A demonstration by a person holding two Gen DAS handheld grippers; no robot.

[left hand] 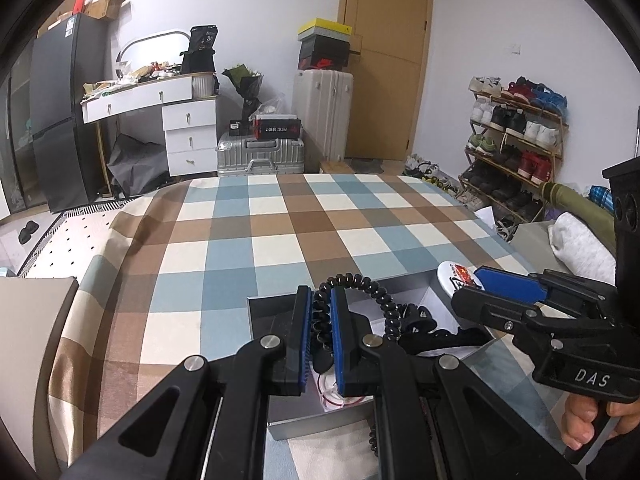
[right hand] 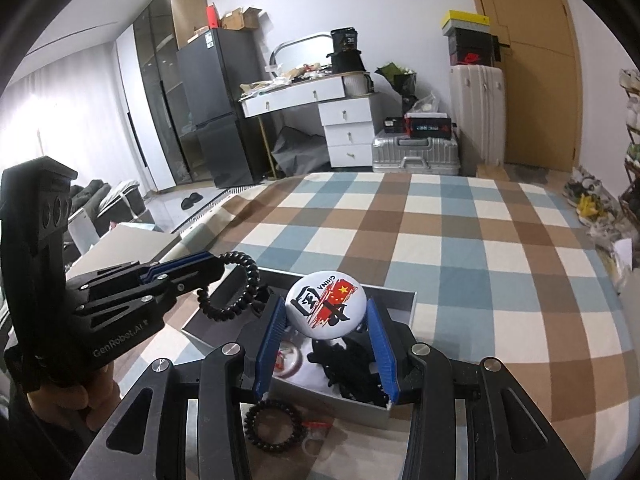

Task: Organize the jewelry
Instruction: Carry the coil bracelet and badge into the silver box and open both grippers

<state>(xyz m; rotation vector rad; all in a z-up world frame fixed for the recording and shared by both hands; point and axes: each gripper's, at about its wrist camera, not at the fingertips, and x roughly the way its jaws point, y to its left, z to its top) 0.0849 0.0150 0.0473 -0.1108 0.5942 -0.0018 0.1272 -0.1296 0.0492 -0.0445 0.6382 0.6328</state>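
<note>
On the round badge (right hand: pixel 325 307), "CHINA" lettering.

Both cameras ride just behind their own tool, low over the near edge of the bed (left hand: pixel 280 216), angled downward and facing along it toward the far wall. The left wrist view sits close over the grey box (left hand: pixel 260 308) and catches the right tool (left hand: pixel 476 286) at its right edge. The right wrist view sees the left tool (right hand: pixel 200 266) at its left. Both share the box, checked bedspread, dressing table (right hand: pixel 320 92) and suitcases.
</note>
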